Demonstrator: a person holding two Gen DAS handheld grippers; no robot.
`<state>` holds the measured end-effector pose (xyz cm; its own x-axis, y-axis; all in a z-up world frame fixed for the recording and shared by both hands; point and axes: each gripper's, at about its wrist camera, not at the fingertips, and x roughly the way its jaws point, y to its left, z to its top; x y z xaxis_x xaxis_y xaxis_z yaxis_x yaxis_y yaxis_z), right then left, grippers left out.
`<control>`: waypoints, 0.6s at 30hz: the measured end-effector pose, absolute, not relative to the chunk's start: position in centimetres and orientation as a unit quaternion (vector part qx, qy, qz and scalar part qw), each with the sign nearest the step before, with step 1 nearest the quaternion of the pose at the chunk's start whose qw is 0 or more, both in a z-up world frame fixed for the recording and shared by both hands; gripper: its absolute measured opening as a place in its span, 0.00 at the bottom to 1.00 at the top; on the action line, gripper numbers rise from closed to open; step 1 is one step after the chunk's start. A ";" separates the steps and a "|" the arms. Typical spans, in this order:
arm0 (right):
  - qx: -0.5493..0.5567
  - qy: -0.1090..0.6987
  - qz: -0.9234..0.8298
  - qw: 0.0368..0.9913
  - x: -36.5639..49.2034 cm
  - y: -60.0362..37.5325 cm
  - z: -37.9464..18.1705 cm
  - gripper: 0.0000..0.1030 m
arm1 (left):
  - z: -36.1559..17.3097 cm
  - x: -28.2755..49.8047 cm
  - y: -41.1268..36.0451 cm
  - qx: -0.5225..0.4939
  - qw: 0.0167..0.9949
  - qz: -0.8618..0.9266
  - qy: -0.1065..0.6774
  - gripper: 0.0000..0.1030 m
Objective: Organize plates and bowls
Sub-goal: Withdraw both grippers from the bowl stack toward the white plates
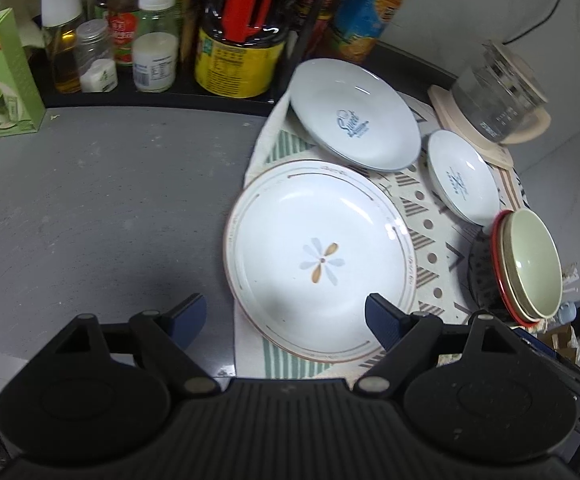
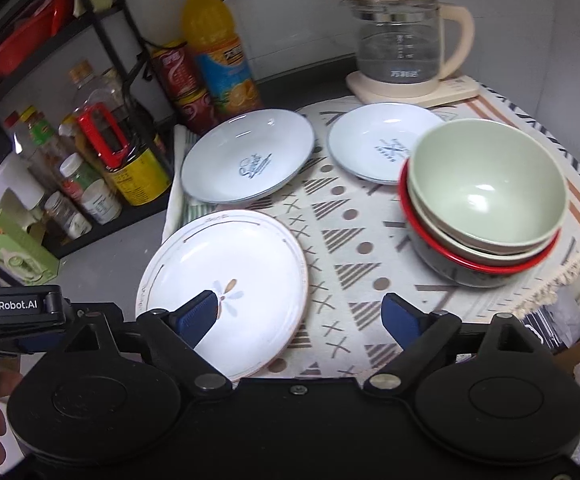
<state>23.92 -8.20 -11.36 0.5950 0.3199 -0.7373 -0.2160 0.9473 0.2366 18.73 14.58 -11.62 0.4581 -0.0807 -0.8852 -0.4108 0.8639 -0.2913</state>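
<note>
A large white plate with a flower motif [image 1: 317, 260] [image 2: 226, 284] lies on the patterned cloth, nearest me. Behind it lie a medium blue-rimmed plate [image 1: 353, 114] [image 2: 248, 156] and a small plate [image 1: 463, 178] [image 2: 385, 142]. A stack of bowls, pale green on top and red-rimmed dark one at the bottom [image 1: 529, 264] [image 2: 485, 196], stands at the right. My left gripper [image 1: 286, 320] is open and empty, above the large plate's near edge. My right gripper [image 2: 301, 316] is open and empty, above the large plate's right rim.
A glass kettle on a cream base [image 1: 493, 96] [image 2: 405, 40] stands at the back right. A black rack with bottles, jars and a yellow tin [image 1: 234, 60] [image 2: 138, 172] lines the back left. A green box [image 1: 2, 76] sits on the grey counter [image 1: 110, 200].
</note>
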 end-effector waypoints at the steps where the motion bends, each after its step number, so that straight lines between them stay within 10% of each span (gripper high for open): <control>1: 0.060 0.425 0.153 0.890 24.1 -8.0 -11.4 0.86 | -11.7 18.8 14.8 -0.241 0.819 0.102 0.510 0.83; 18: 0.064 0.435 0.153 0.885 30.3 -6.7 -11.5 0.82 | -12.6 24.1 17.9 -0.310 0.810 0.123 0.482 0.82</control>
